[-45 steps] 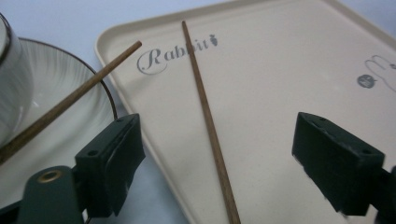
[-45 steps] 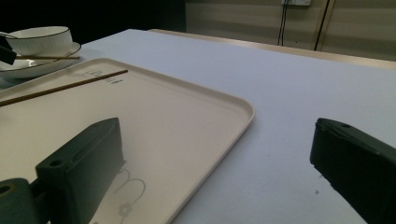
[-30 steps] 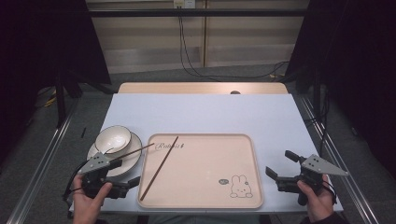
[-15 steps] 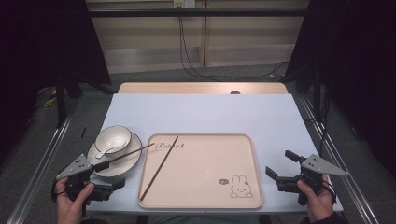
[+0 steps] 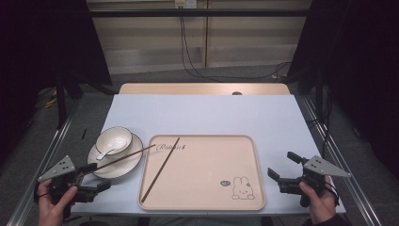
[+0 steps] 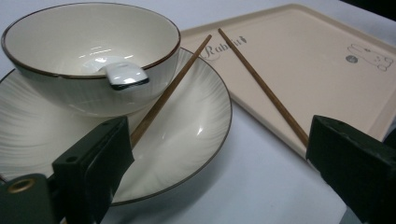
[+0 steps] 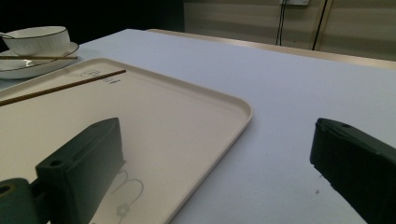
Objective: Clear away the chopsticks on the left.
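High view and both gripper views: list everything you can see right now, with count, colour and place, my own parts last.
table: one, pale blue-white top.
tray: one, beige with a rabbit print, centre front.
plate: one, white with a dark rim, left of the tray.
bowl: one, white with a dark rim, on the plate.
spoon: one, white, in the bowl, handle over the rim.
chopsticks: two, brown; one in the tray, one across the plate onto the tray edge.
left gripper: black, jaws open, near the plate.
right gripper: black, jaws open, right of the tray.
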`<state>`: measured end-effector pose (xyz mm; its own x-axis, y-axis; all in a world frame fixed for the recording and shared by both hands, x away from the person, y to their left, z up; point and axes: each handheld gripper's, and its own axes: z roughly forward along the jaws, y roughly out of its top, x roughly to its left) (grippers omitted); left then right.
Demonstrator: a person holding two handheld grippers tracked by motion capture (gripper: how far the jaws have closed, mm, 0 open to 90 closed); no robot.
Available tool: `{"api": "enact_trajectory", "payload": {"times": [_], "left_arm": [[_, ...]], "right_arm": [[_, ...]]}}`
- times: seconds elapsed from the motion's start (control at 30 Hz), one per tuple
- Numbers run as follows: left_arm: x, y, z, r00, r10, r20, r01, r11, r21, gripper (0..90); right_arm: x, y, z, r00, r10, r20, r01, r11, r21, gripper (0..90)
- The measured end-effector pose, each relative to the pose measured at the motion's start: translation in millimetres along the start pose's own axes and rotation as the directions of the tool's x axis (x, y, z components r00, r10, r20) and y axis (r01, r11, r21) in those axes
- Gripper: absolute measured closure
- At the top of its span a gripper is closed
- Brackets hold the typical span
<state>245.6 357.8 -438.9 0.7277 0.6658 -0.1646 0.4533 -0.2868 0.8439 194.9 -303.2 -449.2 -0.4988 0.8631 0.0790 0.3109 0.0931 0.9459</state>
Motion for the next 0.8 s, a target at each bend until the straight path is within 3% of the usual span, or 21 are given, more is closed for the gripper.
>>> {"api": "enact_trajectory", "payload": {"times": [0.3, 0.4, 0.47, 0.53, 0.77, 0.8], "left_arm": [[24.5, 2.4, -5.2, 0.9991, 0.011, 0.041, -0.012, 0.9997, 0.019, 8.0], [30.1, 6.9, 2.0, 0.9963, 0.057, 0.063, -0.063, 0.9944, 0.086, 8.7], [33.0, 7.1, 4.0, 0.9956, 0.080, 0.049, -0.085, 0.9909, 0.105, 9.6], [37.8, 5.8, 8.2, 0.9974, 0.060, 0.040, -0.064, 0.9917, 0.112, 12.0], [46.6, 7.3, 20.0, 0.9938, 0.110, 0.013, -0.111, 0.9821, 0.152, 16.5], [47.1, 8.1, 20.9, 0.9933, 0.115, 0.011, -0.115, 0.9796, 0.164, 21.0]], "right_arm": [[0.0, 0.0, 0.3, 1.0000, 0.003, 0.003, -0.003, 1.000, 0.001, 2.4], [-0.3, -0.1, 0.4, 1.0000, 0.003, 0.004, -0.003, 1.000, 0.002, 2.4], [-0.1, -0.1, 0.3, 1.0000, 0.004, 0.005, -0.004, 1.000, 0.002, 2.4], [0.1, -0.3, 0.2, 1.0000, 0.003, 0.004, -0.003, 1.000, 0.008, 2.5], [0.1, -0.3, 0.3, 0.9999, 0.003, 0.011, -0.003, 1.000, 0.005, 2.5], [0.1, -0.2, 0.3, 1.0000, 0.000, 0.004, 0.000, 1.000, 0.009, 2.5]]}}
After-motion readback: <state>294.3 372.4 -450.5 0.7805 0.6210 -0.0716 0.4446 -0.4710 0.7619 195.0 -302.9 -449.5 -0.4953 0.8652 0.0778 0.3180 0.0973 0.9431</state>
